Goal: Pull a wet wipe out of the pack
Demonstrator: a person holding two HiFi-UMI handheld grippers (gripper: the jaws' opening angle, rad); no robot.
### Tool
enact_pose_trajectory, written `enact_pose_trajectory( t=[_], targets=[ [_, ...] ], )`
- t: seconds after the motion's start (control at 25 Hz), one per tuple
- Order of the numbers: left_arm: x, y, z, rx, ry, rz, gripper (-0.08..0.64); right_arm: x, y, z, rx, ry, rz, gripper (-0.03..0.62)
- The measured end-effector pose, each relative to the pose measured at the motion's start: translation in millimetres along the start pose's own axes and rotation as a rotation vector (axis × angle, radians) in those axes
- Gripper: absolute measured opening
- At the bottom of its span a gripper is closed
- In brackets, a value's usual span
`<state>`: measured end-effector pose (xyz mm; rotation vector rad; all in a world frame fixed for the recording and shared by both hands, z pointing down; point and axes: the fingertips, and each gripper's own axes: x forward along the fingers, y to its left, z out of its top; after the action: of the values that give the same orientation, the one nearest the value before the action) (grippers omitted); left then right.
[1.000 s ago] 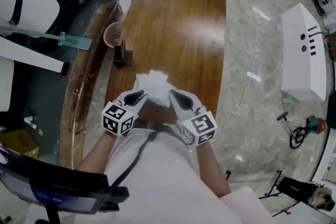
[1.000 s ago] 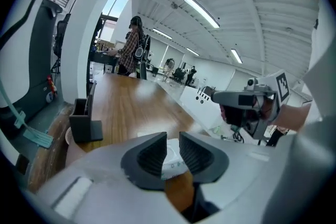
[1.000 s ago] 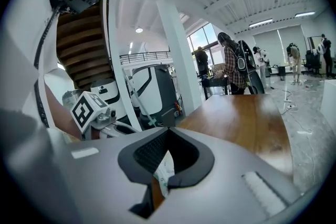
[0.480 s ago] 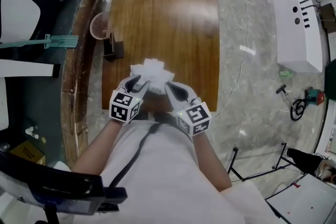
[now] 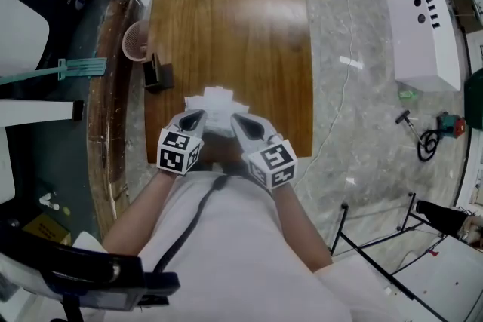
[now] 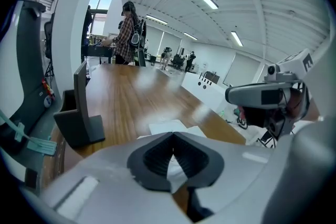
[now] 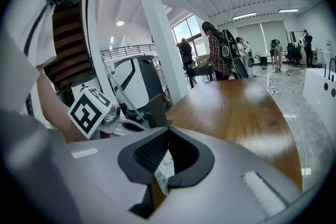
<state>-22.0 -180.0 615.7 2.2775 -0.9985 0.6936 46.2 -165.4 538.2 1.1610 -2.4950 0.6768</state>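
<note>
White wipe (image 6: 175, 175), printed pack (image 7: 164, 175), both pinched

The left gripper (image 6: 173, 140) has its jaws pinched together on a white wet wipe (image 6: 177, 172). Beyond stretches the wooden table (image 6: 131, 97), with a black stand (image 6: 79, 115) near-left.

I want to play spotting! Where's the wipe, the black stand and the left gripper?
wipe (image 6: 175, 174), left gripper view, white corner pinched in the shut jaws
black stand (image 5: 157, 77), head view, its base
left gripper (image 5: 201, 115), head view, its fingertips
</note>
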Motion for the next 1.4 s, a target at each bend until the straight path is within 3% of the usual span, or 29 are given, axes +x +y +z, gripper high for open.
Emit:
enact_pose_trajectory(
  t=[0.24, 0.44, 0.52, 0.72, 1.4],
  targets=[
    [-3.8, 22.1, -8.9, -0.086, 0.004, 0.012, 0.006, 10.0, -13.0, -18.0, 0.004, 0.050, -0.024, 0.008],
    [-0.4, 27.3, -18.1, -0.090, 0.026, 0.008, 0.006, 24.6, -7.1, -32.7, -0.074, 0.150, -0.010, 0.013],
    [0.3, 27.5, -21.1, -0.100, 0.029, 0.005, 0.006, 31.6, -3.7, -42.6, -0.129, 0.203, 0.002, 0.066],
    [0.6, 27.7, -23.0, -0.106, 0.033, -0.010, 0.006, 48.7, 3.6, -65.8, -0.222, 0.302, 0.022, 0.098],
    [-3.1, 28.0, -21.2, -0.136, 0.023, -0.042, 0.006, 75.2, 3.7, -86.9, -0.280, 0.443, 0.062, 0.089]
  ],
)
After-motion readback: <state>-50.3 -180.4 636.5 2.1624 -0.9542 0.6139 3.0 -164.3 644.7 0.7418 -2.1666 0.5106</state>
